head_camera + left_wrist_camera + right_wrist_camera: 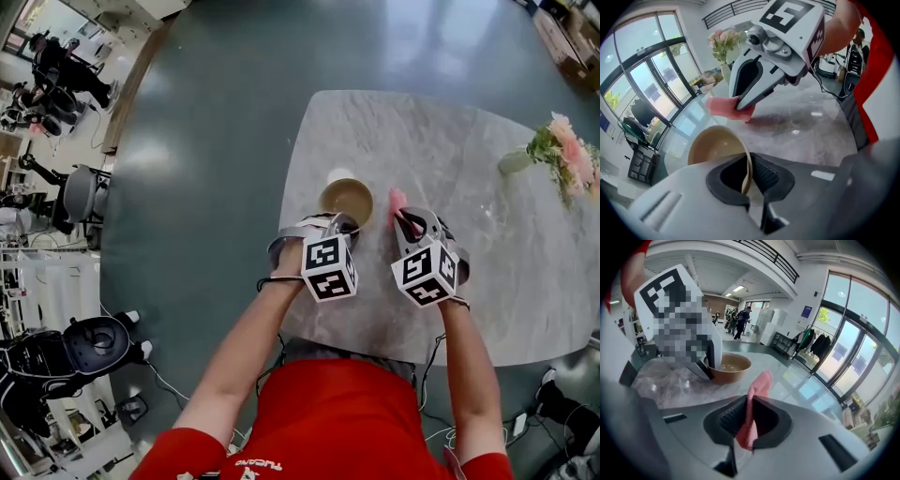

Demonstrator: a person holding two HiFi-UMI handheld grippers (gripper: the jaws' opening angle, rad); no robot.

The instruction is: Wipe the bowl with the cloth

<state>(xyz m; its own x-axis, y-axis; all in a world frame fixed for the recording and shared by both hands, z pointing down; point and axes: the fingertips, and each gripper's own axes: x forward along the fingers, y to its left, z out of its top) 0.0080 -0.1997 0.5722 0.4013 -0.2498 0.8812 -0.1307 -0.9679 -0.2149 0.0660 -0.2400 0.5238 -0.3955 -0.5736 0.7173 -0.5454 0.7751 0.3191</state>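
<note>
A tan bowl (pixel 346 200) sits on the grey marble table (pixel 450 159), a little in from its left edge. My left gripper (pixel 343 224) is shut on the bowl's near rim (pixel 746 174); the wall stands between the two jaws. Just right of the bowl, my right gripper (pixel 405 219) is shut on a pink cloth (pixel 397 201), which sticks up from the jaws (pixel 749 425). In the right gripper view the bowl (pixel 728 367) lies ahead with the left gripper's finger on its rim. In the left gripper view the cloth (pixel 726 108) hangs from the right gripper just above the tabletop.
A vase of pink flowers (pixel 562 155) stands at the table's right edge. A small white round object (pixel 339 175) lies just beyond the bowl. Chairs and equipment (pixel 80 192) stand on the floor far to the left.
</note>
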